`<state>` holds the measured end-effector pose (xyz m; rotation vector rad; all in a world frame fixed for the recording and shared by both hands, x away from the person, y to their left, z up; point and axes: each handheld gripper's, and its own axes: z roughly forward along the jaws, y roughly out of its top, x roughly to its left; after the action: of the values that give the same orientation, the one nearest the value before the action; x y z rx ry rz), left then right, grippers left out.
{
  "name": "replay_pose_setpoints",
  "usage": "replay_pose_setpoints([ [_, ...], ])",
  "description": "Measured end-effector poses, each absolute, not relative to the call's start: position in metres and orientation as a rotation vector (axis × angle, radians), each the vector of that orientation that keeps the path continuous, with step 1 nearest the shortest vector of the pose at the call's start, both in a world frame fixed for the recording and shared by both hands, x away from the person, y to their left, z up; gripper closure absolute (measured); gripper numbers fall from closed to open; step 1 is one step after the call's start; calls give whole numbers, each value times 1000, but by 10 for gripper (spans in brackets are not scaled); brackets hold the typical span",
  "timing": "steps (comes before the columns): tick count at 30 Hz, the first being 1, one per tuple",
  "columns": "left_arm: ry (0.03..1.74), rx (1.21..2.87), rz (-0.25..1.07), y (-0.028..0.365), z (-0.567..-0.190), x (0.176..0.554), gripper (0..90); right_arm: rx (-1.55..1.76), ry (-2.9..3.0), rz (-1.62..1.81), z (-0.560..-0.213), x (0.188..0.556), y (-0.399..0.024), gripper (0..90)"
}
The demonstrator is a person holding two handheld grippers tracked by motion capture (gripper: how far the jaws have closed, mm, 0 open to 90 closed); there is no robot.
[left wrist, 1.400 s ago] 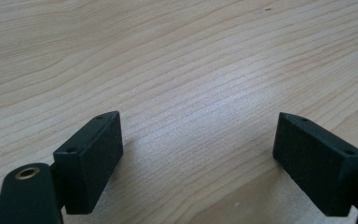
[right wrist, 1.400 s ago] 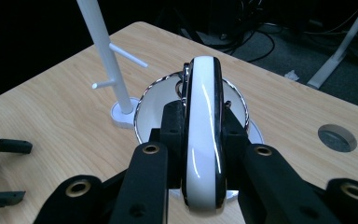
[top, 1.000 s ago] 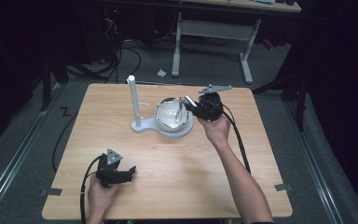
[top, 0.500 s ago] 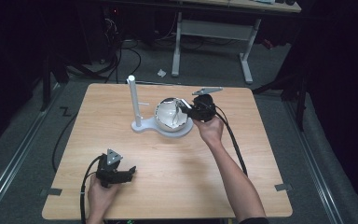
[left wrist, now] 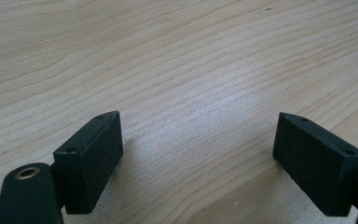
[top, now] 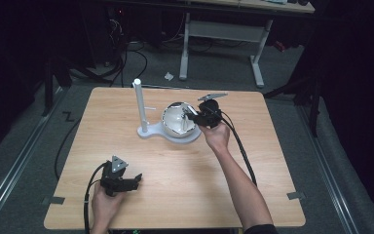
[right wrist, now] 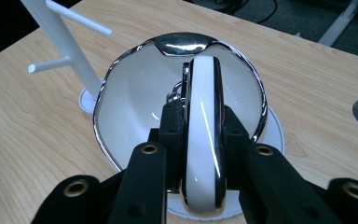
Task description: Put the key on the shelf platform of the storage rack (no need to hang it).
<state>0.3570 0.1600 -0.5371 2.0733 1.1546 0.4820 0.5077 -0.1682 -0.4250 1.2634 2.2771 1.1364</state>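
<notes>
Over the far middle of the wooden table (top: 126, 146) my right gripper (right wrist: 200, 140) has its jaws clamped on the white, chrome-edged handle (right wrist: 204, 140) of a white cup (right wrist: 135, 107). Squeezed from both sides, the handle stands edge-on between my pads, which gives me a firm hold and lets me steer the cup without touching its bowl. The cup hangs tipped, its chrome rim and open mouth facing the camera on that gripper, just above the round white base (right wrist: 272, 135) of a mug tree. From the high view the cup (top: 175, 119) sits over the wide end of that base (top: 173, 135), close beside the upright white post (top: 140, 105). The post carries thin pegs (right wrist: 77, 17), and I judge I am holding the cup by its handle so that the loop stays presented for a peg, or so the cup can be set down on the base; which of the two I cannot tell from here.

My left gripper (top: 121, 181) rests near the front left edge of the table, well apart from the cup. Its jaws stand wide apart with nothing between them, bare wood grain (left wrist: 191, 70) below, parked out of the way while the right hand works.
</notes>
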Motion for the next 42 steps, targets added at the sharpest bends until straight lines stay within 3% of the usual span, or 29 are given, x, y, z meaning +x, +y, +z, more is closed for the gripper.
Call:
replay_pose_setpoints([
  [26, 1155, 2073, 483, 160, -537, 357, 162, 1312, 2276, 1137, -440, 519, -162, 745],
  [42, 1155, 2073, 483, 160, -537, 357, 162, 1334, 2266, 1113, -442, 516, -164, 596],
])
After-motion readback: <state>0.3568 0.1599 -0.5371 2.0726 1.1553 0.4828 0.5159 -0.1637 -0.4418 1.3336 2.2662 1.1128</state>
